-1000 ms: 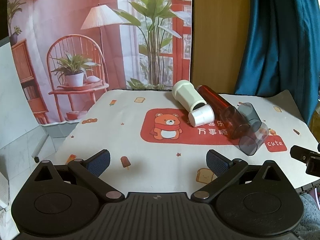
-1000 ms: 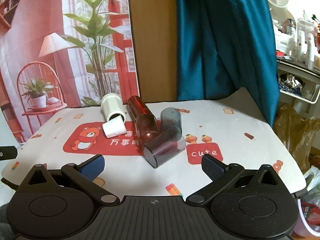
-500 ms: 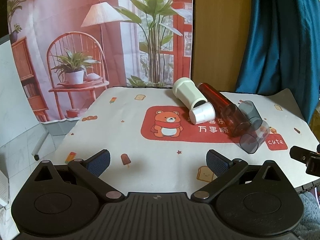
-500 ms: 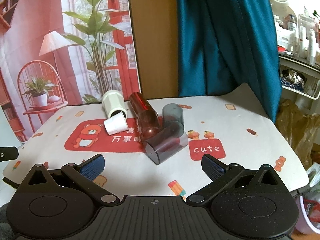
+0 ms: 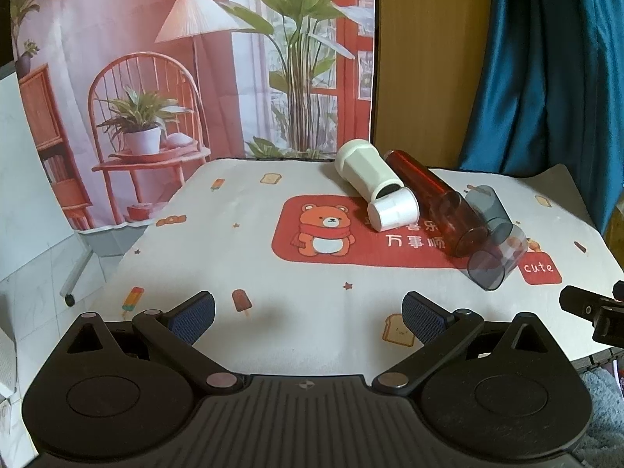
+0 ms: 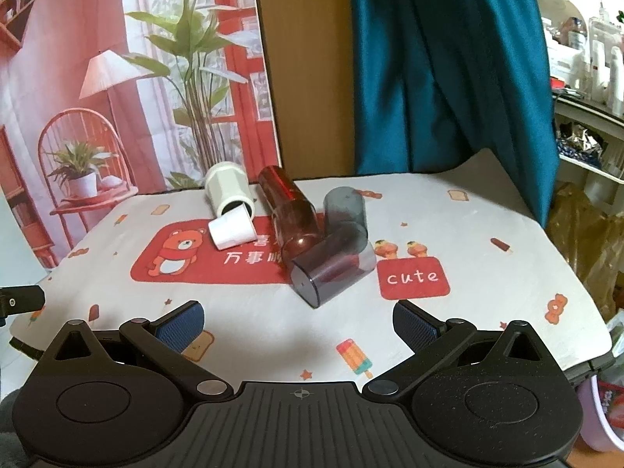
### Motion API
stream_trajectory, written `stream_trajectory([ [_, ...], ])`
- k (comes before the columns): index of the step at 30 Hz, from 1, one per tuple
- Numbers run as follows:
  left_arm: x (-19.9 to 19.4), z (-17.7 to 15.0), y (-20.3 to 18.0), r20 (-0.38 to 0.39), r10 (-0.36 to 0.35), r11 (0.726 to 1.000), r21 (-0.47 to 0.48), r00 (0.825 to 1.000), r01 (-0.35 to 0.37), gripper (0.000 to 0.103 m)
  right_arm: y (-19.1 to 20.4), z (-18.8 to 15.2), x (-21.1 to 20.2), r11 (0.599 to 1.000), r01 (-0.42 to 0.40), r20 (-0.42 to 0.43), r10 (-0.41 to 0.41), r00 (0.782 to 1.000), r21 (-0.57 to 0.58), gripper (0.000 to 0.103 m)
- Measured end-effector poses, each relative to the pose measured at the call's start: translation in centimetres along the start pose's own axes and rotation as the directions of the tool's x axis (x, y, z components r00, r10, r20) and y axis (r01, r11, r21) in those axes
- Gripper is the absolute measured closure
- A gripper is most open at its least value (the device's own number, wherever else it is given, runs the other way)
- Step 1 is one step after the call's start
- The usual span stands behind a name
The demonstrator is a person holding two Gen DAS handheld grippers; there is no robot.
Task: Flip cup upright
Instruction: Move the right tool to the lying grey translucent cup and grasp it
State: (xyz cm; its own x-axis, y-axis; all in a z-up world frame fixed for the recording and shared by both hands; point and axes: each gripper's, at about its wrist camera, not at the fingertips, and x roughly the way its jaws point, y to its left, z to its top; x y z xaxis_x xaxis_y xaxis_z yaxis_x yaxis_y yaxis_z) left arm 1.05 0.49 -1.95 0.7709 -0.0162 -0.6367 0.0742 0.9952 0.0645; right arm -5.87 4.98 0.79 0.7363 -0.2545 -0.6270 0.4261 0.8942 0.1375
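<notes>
Printed tablecloth (image 5: 241,257) carries five toppled cups (image 6: 331,269); we hold left gripper (image 5: 308,314) and right gripper (image 6: 298,321) wide, empty.

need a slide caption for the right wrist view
Open right gripper hovers short of five tipped cups: two white, one red, two grey, on a bear-print tablecloth.

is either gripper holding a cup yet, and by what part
Nothing is held. The left gripper and right gripper are both open with nothing between the fingers; the cups, such as the small white cup, lie on the table ahead.
</notes>
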Motion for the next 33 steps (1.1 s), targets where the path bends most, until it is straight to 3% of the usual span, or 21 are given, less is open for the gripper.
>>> stream_trajectory([
  [10,1.8,0.8,0.6,-0.006,0.030,0.999,-0.026,1.000,-0.030,0.000,-0.4,0.6,2.0,1.000,-0.022,-0.019,0.023,1.000,0.020,0.000],
  [15,3.7,2.0,1.1,0.040,0.081,0.995,-0.055,0.996,-0.078,0.000,-2.0,1.7,5.9,0.993,0.013,-0.053,-0.007,0.999,0.114,0.000],
  [24,7.5,0.0,2.5,-0.090,0.093,0.992,-0.072,0.992,-0.100,0.000,-3.8,4.0,15.4,0.954,0.113,-0.050,-0.103,0.993,0.278,0.005],
  [28,7.4,-0.2,3.7,-0.079,0.078,0.991,-0.100,0.994,-0.085,0.000,-4.1,4.4,19.2,0.917,0.181,-0.118,-0.148,0.982,0.354,0.005],
  [33,8.1,-0.4,4.1,-0.103,0.071,0.990,-0.112,0.992,-0.083,0.000,-4.3,3.5,21.4,0.907,0.168,-0.190,-0.099,0.977,0.387,0.030],
])
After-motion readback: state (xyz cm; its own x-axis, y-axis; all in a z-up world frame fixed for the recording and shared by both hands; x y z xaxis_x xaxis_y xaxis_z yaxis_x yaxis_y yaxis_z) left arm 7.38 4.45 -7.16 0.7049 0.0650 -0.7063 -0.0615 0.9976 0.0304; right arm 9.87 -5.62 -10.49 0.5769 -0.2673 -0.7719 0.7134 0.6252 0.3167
